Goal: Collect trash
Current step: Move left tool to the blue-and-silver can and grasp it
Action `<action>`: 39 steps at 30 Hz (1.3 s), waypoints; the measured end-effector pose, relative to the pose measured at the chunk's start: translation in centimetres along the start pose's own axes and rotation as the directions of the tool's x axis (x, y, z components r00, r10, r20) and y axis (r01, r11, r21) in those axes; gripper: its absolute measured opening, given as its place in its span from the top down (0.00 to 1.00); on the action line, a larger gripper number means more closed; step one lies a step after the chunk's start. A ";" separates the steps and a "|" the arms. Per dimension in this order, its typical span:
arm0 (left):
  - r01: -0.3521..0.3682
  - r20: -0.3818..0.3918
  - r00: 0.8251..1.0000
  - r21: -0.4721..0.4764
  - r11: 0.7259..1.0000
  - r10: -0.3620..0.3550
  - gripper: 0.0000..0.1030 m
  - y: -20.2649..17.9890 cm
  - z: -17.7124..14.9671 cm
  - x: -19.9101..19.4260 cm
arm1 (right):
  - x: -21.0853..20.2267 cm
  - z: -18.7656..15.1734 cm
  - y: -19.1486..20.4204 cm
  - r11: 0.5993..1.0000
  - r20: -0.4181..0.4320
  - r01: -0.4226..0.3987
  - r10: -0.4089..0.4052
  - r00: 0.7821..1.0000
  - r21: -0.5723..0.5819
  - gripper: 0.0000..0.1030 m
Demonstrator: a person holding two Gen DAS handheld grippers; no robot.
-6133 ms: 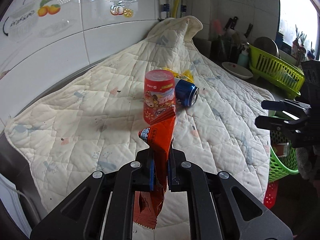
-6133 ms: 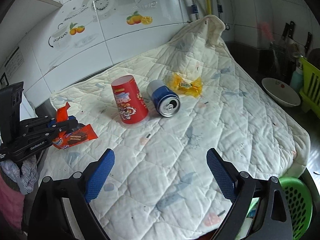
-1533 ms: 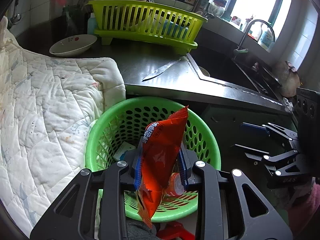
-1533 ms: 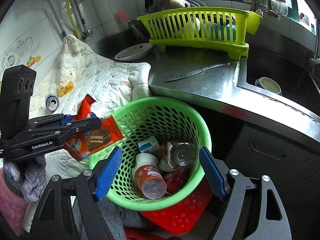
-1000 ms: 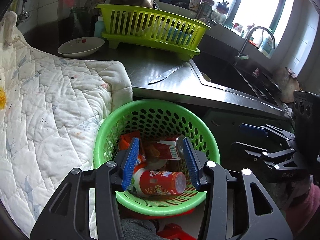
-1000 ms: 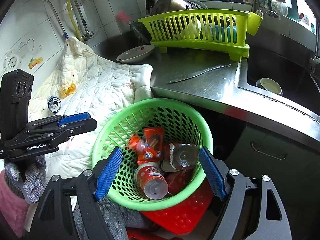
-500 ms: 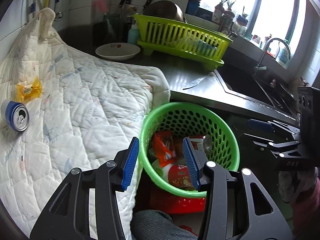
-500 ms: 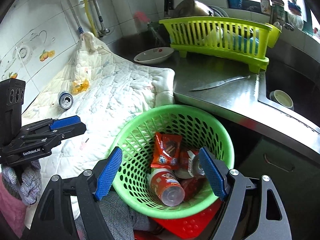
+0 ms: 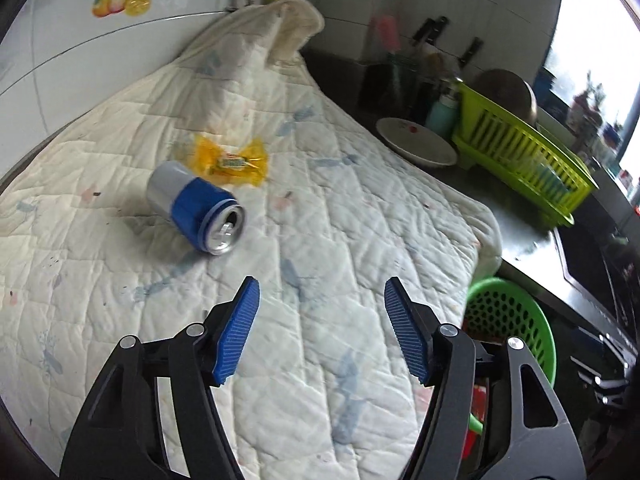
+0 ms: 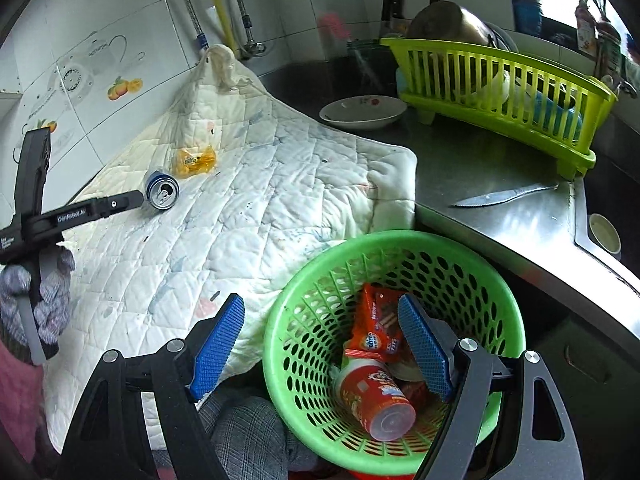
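Observation:
A blue and silver can (image 9: 197, 213) lies on its side on the white quilted cloth (image 9: 340, 240), with a yellow wrapper (image 9: 230, 161) just behind it. My left gripper (image 9: 322, 332) is open and empty, above the cloth, right of and nearer than the can. In the right wrist view the can (image 10: 162, 194) and the wrapper (image 10: 193, 161) lie far left. The green basket (image 10: 472, 252) holds the orange snack packet (image 10: 378, 326) and a red cup (image 10: 374, 400). My right gripper (image 10: 320, 344) is open and empty above the basket's near rim.
A lime dish rack (image 10: 504, 88), a white bowl (image 10: 362, 112) and a knife (image 10: 504, 197) sit on the steel counter beside a sink. The basket also shows at the cloth's right edge in the left wrist view (image 9: 516, 320). A tiled wall runs behind the cloth.
My left gripper let the orange packet drop into the basket, then swung left over the cloth toward the can and opened wider. The right gripper stays open over the basket.

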State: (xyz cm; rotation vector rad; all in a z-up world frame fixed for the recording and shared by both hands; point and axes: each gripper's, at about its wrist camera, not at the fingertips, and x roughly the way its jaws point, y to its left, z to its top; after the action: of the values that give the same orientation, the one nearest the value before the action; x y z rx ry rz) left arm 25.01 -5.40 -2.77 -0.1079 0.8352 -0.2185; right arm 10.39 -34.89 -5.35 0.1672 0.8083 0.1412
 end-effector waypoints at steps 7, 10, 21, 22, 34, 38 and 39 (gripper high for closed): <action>-0.112 -0.031 0.994 -0.250 0.962 0.108 0.27 7.6 4.2 2.7 | 2.3 1.7 1.7 0.998 -0.022 -0.041 0.040 0.999 -0.042 0.26; -0.118 -0.060 0.993 -0.310 0.943 0.105 0.27 9.1 5.2 4.1 | 3.5 2.5 2.5 0.996 -0.034 -0.056 0.054 0.998 -0.065 0.26; -0.119 -0.110 0.991 -0.445 0.888 0.078 0.23 12.2 7.2 9.4 | 7.9 5.1 3.6 0.989 -0.084 -0.095 0.086 0.993 -0.110 0.26; -0.121 -0.115 0.990 -0.453 0.883 0.077 0.23 12.5 7.3 9.8 | 8.2 5.2 3.6 0.989 -0.088 -0.098 0.088 0.992 -0.114 0.26; -0.148 -0.172 0.983 -0.507 0.849 0.068 0.20 13.9 7.3 13.3 | 11.3 6.1 4.0 0.984 -0.129 -0.118 0.101 0.986 -0.130 0.26; -0.164 -0.193 0.978 -0.511 0.844 0.073 0.20 14.0 7.0 14.0 | 11.8 6.4 4.3 0.983 -0.135 -0.122 0.103 0.986 -0.137 0.26; -0.169 -0.198 0.977 -0.511 0.843 0.076 0.20 14.1 7.0 14.2 | 11.9 6.5 4.4 0.983 -0.136 -0.122 0.103 0.985 -0.139 0.26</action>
State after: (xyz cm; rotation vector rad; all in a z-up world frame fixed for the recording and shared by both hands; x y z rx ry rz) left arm 41.52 5.04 -10.89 -0.5584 1.0555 0.1335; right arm 22.94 -28.96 -8.49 0.0654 0.9131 0.3198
